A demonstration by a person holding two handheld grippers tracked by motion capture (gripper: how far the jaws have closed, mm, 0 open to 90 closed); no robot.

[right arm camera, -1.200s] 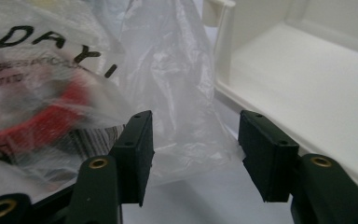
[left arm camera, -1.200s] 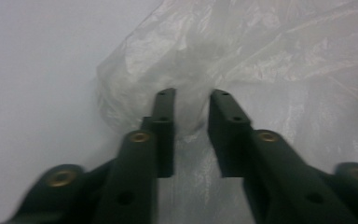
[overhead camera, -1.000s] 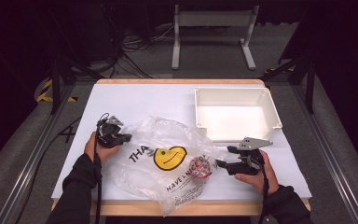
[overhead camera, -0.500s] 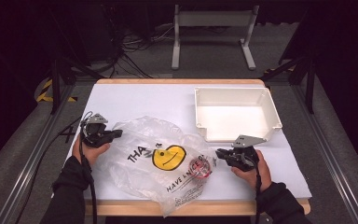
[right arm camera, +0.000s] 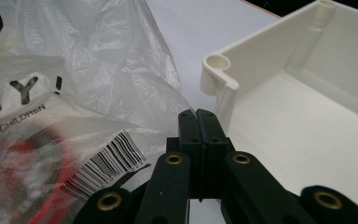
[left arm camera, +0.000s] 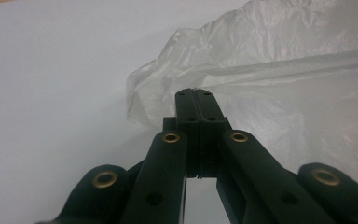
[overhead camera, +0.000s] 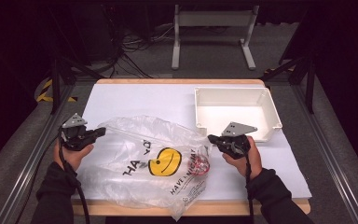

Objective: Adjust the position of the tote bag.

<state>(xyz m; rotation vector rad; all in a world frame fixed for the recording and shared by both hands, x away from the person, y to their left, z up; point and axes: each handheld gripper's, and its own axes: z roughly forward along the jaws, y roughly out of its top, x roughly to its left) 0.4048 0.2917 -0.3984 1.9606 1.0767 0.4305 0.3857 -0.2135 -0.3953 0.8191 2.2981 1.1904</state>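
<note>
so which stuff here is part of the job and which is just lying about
In the job:
- plastic bag, clear, with a yellow smiley print
- red thing inside the bag, too blurred to name
- left gripper, shut on the bag's left edge
- right gripper, shut on the bag's right edge

Lying about:
- white bin, empty, right of the bag

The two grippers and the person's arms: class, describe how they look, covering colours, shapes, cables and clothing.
Left gripper and right gripper are black, each topped by a grey three-cornered plate with small holes. Their jaws are flat black bars on arms with brass-ringed rivets. A black cable trails from each along a black sleeve.
</note>
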